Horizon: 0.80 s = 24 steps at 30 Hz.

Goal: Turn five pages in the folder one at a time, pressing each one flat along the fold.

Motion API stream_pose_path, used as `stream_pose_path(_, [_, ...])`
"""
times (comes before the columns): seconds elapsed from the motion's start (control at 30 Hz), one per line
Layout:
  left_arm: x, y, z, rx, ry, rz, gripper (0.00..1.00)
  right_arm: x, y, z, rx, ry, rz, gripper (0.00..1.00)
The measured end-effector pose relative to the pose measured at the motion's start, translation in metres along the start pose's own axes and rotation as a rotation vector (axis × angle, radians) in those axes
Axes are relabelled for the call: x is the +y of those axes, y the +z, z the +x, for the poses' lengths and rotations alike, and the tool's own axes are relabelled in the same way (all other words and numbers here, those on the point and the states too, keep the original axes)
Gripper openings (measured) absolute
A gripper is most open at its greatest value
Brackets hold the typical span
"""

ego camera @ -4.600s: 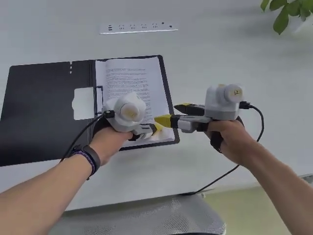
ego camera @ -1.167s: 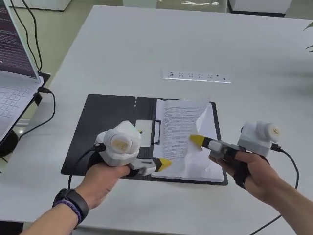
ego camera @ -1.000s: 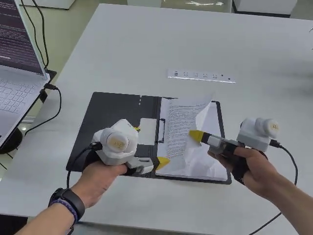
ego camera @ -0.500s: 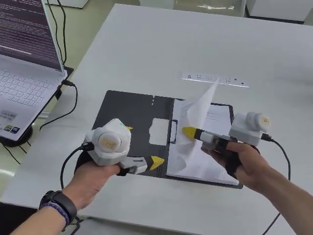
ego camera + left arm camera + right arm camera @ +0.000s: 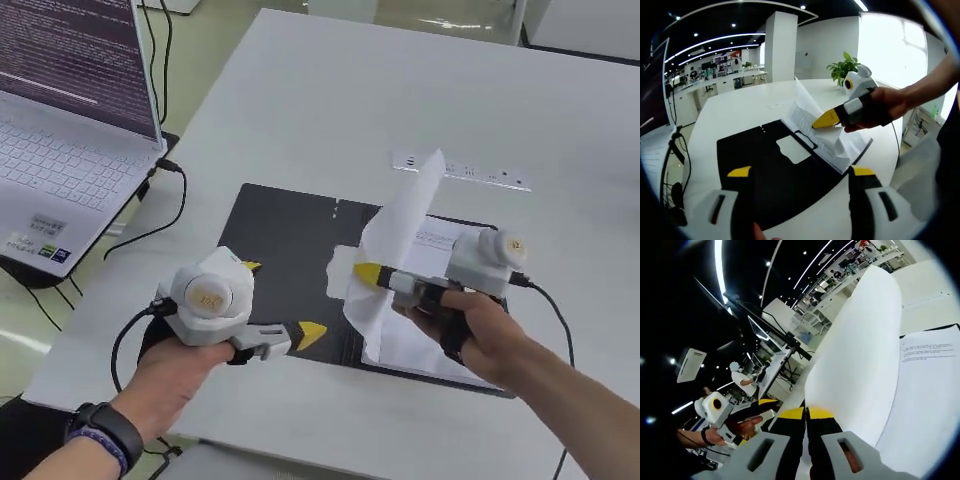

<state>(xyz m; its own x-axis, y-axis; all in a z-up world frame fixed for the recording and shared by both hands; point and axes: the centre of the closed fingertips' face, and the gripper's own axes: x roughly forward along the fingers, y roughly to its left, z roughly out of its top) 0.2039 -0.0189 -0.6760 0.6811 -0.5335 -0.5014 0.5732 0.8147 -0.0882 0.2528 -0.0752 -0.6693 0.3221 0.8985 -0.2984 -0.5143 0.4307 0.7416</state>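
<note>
White tabletop [image 5: 300,80] carries the open black folder [image 5: 285,235] at centre, with a laptop [image 5: 70,130] at 10 o'clock. The right gripper [image 5: 366,272], jaws pressed together on a sheet's edge, holds that page [image 5: 405,225] upright, mid-turn toward 9 o'clock. The left gripper [image 5: 281,297] hovers at the folder's 7 o'clock, jaws spread, empty. This turn looks half done: laying flat and pressing the fold remain; the page count is unknowable.

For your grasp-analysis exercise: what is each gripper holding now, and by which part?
The right gripper pinches the lifted page by its free edge; the left gripper is open, holding nothing.
</note>
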Motion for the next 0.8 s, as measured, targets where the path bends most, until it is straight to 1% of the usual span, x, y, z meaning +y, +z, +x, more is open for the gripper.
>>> stream_pose_path(0.1, [0.005, -0.002, -0.007, -0.011, 0.009, -0.005, 0.77, 0.004, -0.003, 0.013, 0.016, 0.006, -0.003, 0.0])
stream_pose_path(0.17, [0.007, -0.003, -0.01, -0.016, 0.012, -0.011, 0.77, 0.002, -0.005, 0.023, 0.03, 0.01, -0.004, 0.0])
stream_pose_path(0.23, [0.011, -0.006, -0.015, -0.018, 0.017, -0.016, 0.77, 0.005, -0.011, 0.033, 0.048, 0.01, -0.002, 0.0])
stream_pose_path(0.37, [0.017, -0.011, -0.022, -0.018, 0.027, -0.021, 0.77, 0.006, -0.022, 0.051, 0.082, 0.009, 0.004, 0.0])
stream_pose_path(0.4, [0.02, -0.013, -0.025, -0.018, 0.031, -0.024, 0.77, 0.003, -0.025, 0.057, 0.095, 0.006, 0.003, 0.0])
stream_pose_path(0.5, [0.024, -0.017, -0.03, -0.019, 0.039, -0.035, 0.77, 0.001, -0.031, 0.067, 0.119, -0.002, 0.01, 0.0])
stream_pose_path(0.57, [0.027, -0.021, -0.033, -0.016, 0.044, -0.04, 0.77, -0.003, -0.038, 0.075, 0.135, -0.01, 0.02, 0.0])
stream_pose_path(0.67, [0.03, -0.029, -0.038, -0.011, 0.052, -0.055, 0.77, -0.014, -0.049, 0.087, 0.164, -0.036, 0.05, 0.0])
stream_pose_path(0.8, [0.034, -0.034, -0.043, -0.009, 0.065, -0.073, 0.77, -0.019, -0.057, 0.095, 0.184, -0.058, 0.073, 0.0])
